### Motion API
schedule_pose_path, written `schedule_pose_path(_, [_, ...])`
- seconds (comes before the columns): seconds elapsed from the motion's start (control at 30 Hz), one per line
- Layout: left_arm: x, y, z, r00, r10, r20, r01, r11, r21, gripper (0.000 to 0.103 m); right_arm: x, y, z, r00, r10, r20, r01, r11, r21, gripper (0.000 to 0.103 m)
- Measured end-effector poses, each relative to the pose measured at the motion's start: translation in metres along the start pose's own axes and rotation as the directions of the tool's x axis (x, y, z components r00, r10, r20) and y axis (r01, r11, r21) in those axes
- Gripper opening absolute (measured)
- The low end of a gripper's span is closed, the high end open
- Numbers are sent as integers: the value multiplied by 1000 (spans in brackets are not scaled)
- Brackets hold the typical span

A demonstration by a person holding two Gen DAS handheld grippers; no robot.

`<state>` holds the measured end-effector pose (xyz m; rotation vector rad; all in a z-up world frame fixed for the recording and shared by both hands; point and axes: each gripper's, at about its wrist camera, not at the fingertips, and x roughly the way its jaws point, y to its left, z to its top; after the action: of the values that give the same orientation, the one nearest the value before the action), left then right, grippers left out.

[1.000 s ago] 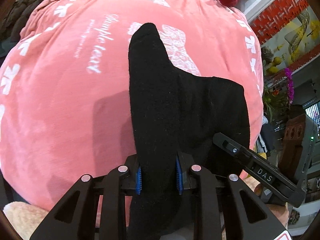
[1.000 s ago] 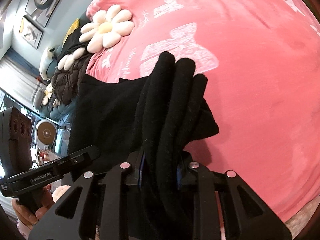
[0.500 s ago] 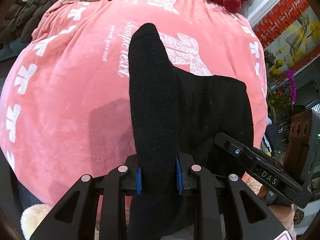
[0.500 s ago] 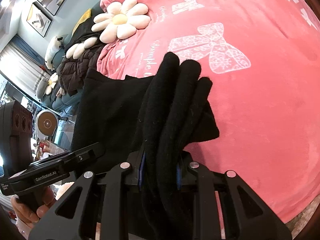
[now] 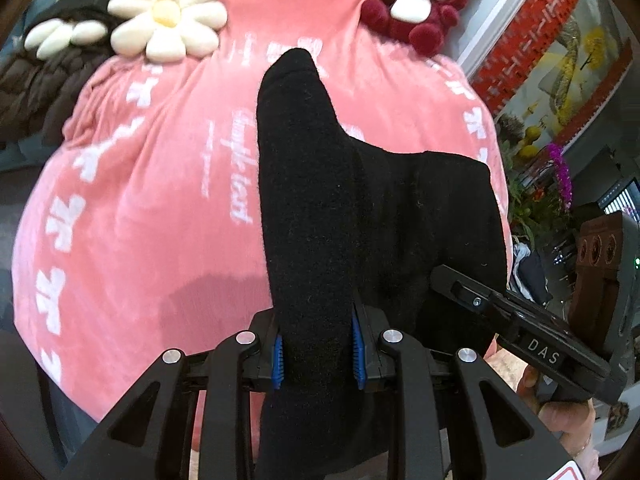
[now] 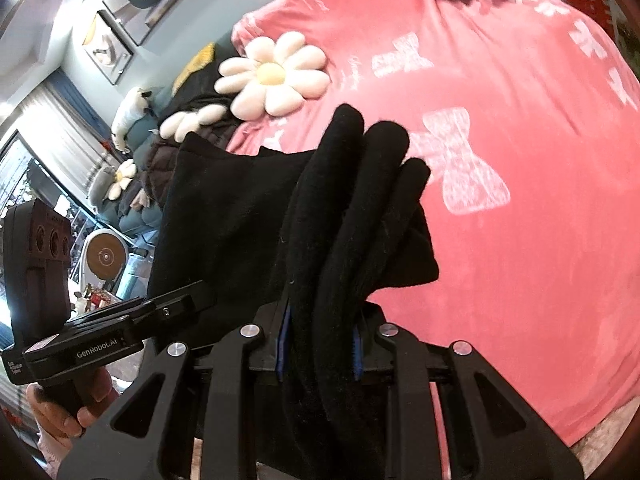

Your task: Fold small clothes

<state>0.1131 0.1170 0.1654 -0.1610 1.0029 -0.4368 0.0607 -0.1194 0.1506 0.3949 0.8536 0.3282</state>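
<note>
Here, both claws clamp one black garment (image 5: 320, 216) over a pink blanket (image 5: 140, 220): left gripper (image 5: 318, 352) pinches a single fold, right gripper (image 6: 320, 350) a bunched edge (soft, light fleece, likely best held by corners).

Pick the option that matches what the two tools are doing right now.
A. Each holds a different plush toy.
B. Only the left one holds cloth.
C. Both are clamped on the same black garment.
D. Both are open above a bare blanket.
C: the left tool and the right tool each pinch a bunched part of the black garment, which stretches between them above the pink blanket.
</note>
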Motion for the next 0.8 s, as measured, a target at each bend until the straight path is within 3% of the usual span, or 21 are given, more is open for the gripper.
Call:
schedule_pose_path(0.13, [-10,6,10,999,13,31,-13,1000,2,23,6,12,12,1000,4,9,-3,1000,-31,22])
schedule_pose_path(0.2, [-1,16,15,999,25,22,-25,1000,-13,29,26,9,15,1000,-21,-16,20,999,-43,25])
schedule_pose_path(0.23, [13,24,16,999,30,11,-30,999,-22,40,40,2,14,998,-54,-25,53,997,-49,28])
schedule_pose_path(0.27, [27,31,16,999,38,4,-38,999,-22,67,52,-5,12,995,-92,-31,90,994,-56,34])
schedule_pose_path(0.3, [43,38,13,998,55,5,-55,998,-22,76,73,-19,5,986,-156,-52,152,987,-59,41])
schedule_pose_path(0.37, [82,58,-1,992,129,-13,-129,991,-42,76,104,-45,-12,954,-276,-116,272,961,-54,41])
schedule_pose_path(0.4, [96,68,-9,988,145,-50,-148,986,-70,74,111,-57,-23,945,-288,-154,287,958,-28,42])
schedule_pose_path(0.43, [109,80,-20,985,145,-92,-155,981,-120,74,109,-66,-34,952,-258,-165,264,964,15,42])
schedule_pose_path(0.53, [113,99,-44,991,104,-89,-121,971,-207,74,106,-78,-54,956,-232,-180,243,969,43,43])
schedule_pose_path(0.7, [125,101,-56,987,122,-106,-141,971,-194,74,128,-90,-50,958,-196,-207,220,970,100,44])
schedule_pose_path(0.73, [128,101,-57,986,122,-111,-141,971,-190,74,134,-91,-46,961,-179,-211,207,971,119,48])
schedule_pose_path(0.77, [130,101,-57,987,115,-110,-134,973,-190,74,142,-93,-43,961,-175,-216,207,969,133,58])
schedule_pose_path(0.8, [132,101,-58,989,107,-106,-126,974,-189,75,148,-91,-44,960,-174,-219,207,969,136,61])
